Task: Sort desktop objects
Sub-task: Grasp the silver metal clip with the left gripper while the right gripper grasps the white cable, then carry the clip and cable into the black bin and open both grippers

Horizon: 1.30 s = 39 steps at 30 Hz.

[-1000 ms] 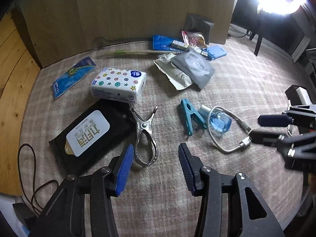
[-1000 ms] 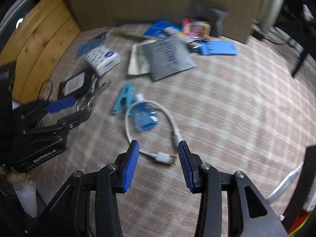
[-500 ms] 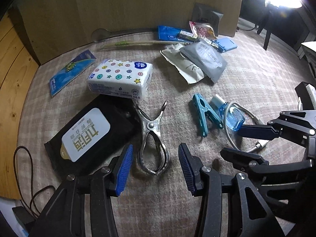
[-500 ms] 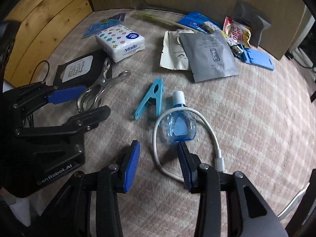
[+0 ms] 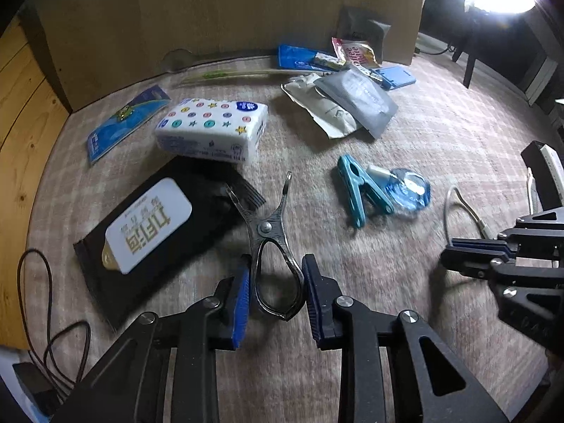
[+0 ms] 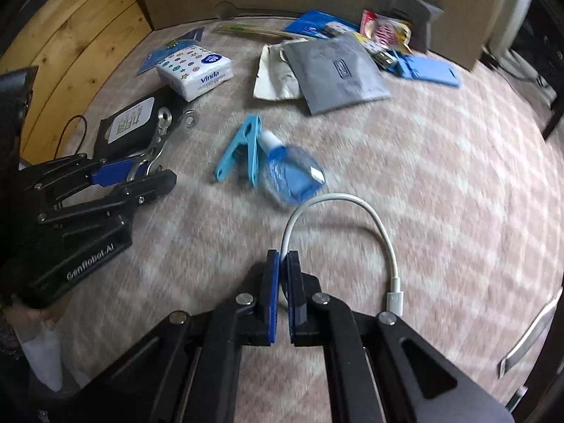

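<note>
Shiny metal clip (image 5: pixel 273 246), woven cloth (image 5: pixel 440 134)

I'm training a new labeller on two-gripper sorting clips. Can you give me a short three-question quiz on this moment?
1. What does the right claw grip?
A. blue clothes peg
B. white cable
C. tissue pack

2. True or false: the metal clip has its looped handles between the pads of the left claw.

3. Fill in: the blue clothes peg lies right beside a small blue ____ with a white cap.

Key
1. B: the white cable runs between its shut pads.
2. True; the left jaws are closing around the handles.
3. bottle.
</note>
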Available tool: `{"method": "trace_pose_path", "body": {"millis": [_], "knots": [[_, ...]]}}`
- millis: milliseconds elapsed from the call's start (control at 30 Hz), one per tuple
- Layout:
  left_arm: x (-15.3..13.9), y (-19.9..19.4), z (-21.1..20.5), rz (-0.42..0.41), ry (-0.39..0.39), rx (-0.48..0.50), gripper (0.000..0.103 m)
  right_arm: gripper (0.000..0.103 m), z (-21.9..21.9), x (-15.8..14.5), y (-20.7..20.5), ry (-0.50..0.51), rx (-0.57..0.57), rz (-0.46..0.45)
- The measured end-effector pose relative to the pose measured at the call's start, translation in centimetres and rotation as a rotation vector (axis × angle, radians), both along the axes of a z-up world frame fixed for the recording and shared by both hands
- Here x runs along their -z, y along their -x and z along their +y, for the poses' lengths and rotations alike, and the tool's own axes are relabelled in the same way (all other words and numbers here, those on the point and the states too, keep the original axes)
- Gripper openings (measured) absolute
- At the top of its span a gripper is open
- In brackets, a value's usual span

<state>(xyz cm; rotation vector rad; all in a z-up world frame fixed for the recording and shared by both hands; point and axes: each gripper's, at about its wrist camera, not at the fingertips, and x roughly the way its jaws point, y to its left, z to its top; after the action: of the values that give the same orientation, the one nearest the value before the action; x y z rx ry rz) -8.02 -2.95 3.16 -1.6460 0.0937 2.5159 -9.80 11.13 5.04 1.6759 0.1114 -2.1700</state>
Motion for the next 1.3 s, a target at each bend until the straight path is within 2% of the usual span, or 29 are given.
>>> {"method": "trace_pose_path", "body": {"millis": [367,433,700,933,1300], "knots": [[-2.5,-3.2,-0.5,0.049,-0.058,0.02,0.026,0.004,3.4,-3.7,-3.7,0.082,0.12,0.061],[-3.3,-3.8,-0.5,0.063,-0.066,0.03,0.026,0.004,3.0,-3.5,-3.7,0.088,0.138,0.078],[-6.4,-5.0,2.1,0.115,-0.091,0.101,0.026,0.004,6.7,-6.4,-6.4,0.135,0.244,0.143],[-9.2,-5.9,8.4,0.159,-0.101,0.188,0.026,0.004,12.4,-9.3,-9.0,0.153,0.302,0.196],[-11.9,-8.4,23.5,0.194,-0.114,0.319,0.026,0.004,26.5,-12.9,-13.2,0.135,0.387,0.262]]}}
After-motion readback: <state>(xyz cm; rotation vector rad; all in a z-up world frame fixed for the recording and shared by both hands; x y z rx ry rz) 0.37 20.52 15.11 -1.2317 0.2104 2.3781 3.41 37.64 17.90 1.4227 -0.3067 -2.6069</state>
